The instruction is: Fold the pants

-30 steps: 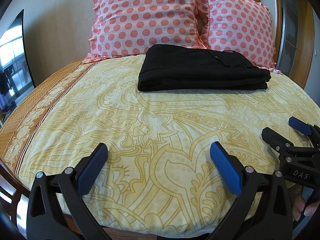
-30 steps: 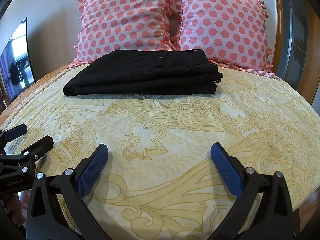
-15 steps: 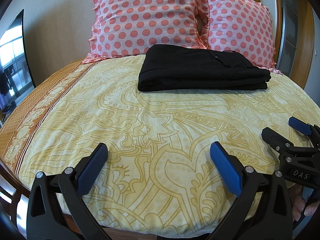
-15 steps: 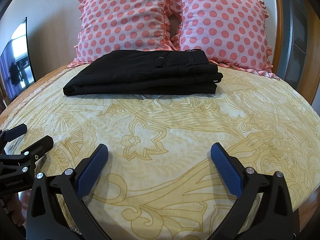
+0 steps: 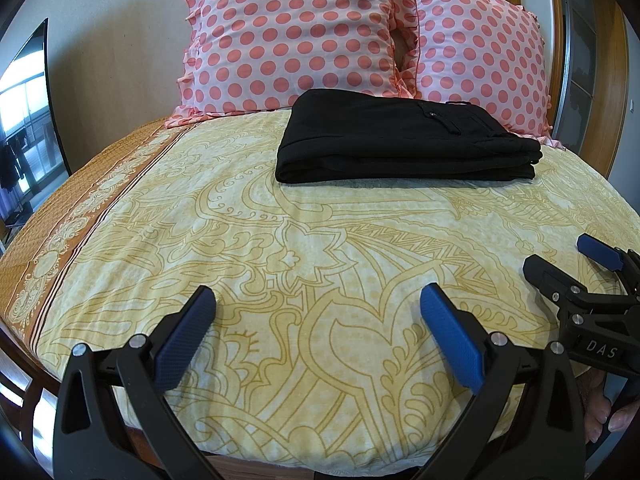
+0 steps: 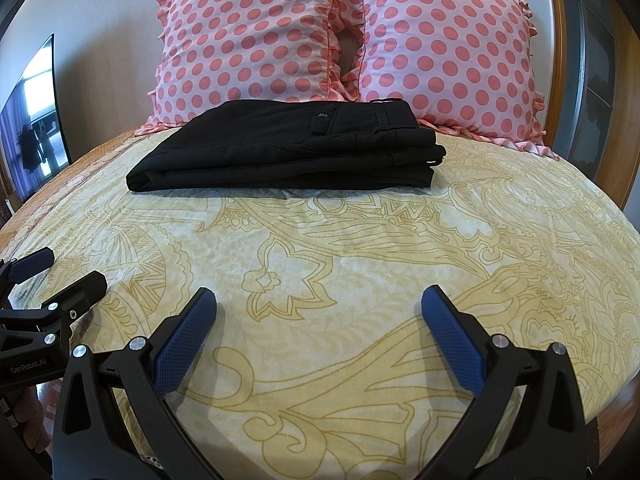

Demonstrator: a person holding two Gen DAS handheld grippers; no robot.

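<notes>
Black pants (image 5: 404, 140) lie folded in a flat rectangular stack at the far end of the bed, just in front of the pillows; they also show in the right wrist view (image 6: 292, 146). My left gripper (image 5: 316, 308) is open and empty, low over the near part of the bedspread, far from the pants. My right gripper (image 6: 318, 308) is open and empty too, beside the left one at the bed's near edge. Each gripper shows at the side of the other's view: the right one (image 5: 560, 260) and the left one (image 6: 60, 270).
A yellow patterned bedspread (image 5: 280, 248) covers the bed. Two pink polka-dot pillows (image 5: 296, 36) (image 5: 480, 60) lean against the headboard behind the pants. A window or screen (image 5: 24, 112) is at the left; a wooden frame and door (image 5: 592, 60) at the right.
</notes>
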